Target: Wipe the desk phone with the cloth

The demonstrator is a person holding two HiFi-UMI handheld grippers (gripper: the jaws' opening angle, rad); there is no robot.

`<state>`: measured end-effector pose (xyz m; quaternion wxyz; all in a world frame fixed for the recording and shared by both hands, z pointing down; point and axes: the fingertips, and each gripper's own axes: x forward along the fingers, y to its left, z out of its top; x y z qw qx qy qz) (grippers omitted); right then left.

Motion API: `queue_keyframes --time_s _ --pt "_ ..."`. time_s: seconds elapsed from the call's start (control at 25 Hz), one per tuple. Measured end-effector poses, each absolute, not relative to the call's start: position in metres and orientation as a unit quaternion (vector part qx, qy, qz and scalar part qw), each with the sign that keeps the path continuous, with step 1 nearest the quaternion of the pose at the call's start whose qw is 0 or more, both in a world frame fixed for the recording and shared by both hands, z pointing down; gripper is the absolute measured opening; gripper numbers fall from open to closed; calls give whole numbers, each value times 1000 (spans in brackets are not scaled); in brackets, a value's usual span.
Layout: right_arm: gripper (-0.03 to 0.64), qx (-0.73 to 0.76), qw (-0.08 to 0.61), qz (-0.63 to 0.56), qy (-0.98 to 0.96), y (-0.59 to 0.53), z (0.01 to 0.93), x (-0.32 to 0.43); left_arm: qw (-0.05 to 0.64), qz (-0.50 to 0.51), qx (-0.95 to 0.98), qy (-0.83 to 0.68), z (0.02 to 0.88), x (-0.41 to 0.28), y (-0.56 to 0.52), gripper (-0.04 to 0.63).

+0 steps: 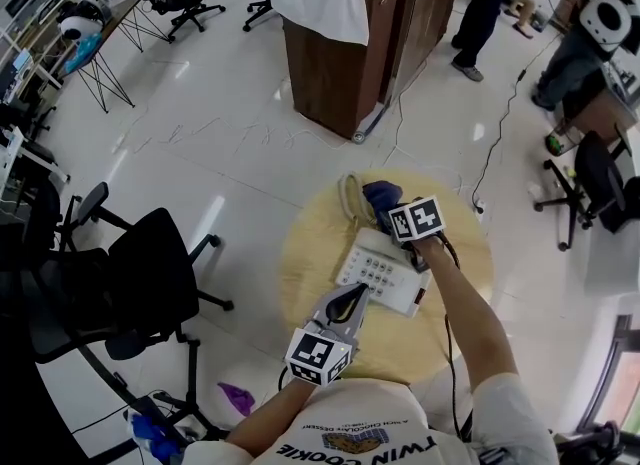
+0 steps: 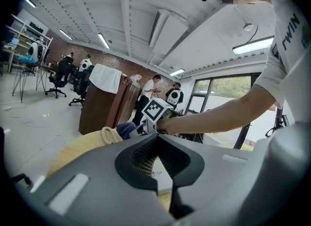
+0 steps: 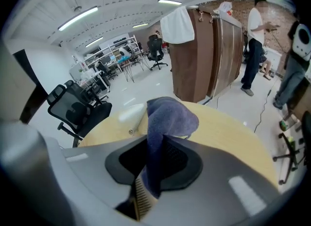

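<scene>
1. Head view shows the desk phone (image 1: 385, 273) lying in the middle of the round table (image 1: 310, 243) with its keypad up. The cloth (image 1: 381, 194) is just beyond its far edge, beside the coiled cord (image 1: 350, 198)
2. The right gripper (image 1: 392, 213) has its jaws closed on the cloth. In the right gripper view the blue fabric passes down between the two pads, and a loose bunch stands above the tips
3. The left gripper (image 1: 357, 296) has its jaws together with nothing between them. Its tips are at the near edge of the phone, and I cannot tell if they press on it
4. I judge that the wiping is only starting, because the cloth is gripped at the far end of the phone and not clearly laid on its surface
5. The next move calls for lowering the cloth onto the phone and drawing it over the keypad, while the left gripper steadies the light phone against sliding
6. The right forearm is stretched forward past the right end of the phone. The left forearm is short and close to the body, with its gripper pointing forward at the phone
</scene>
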<state>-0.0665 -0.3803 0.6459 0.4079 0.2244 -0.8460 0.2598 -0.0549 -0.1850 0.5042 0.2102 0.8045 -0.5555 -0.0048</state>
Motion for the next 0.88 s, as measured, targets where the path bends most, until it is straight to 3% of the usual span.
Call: queue_keyframes --time_s 0.24,0.88 --pt "64 249 389 240 -854 -386 632 -63 207 -10 807 -553 500 -56 -185 -9" --pt "64 342 193 201 -897 -299 507 -12 180 -34 843 -506 470 -33 -160 -9"
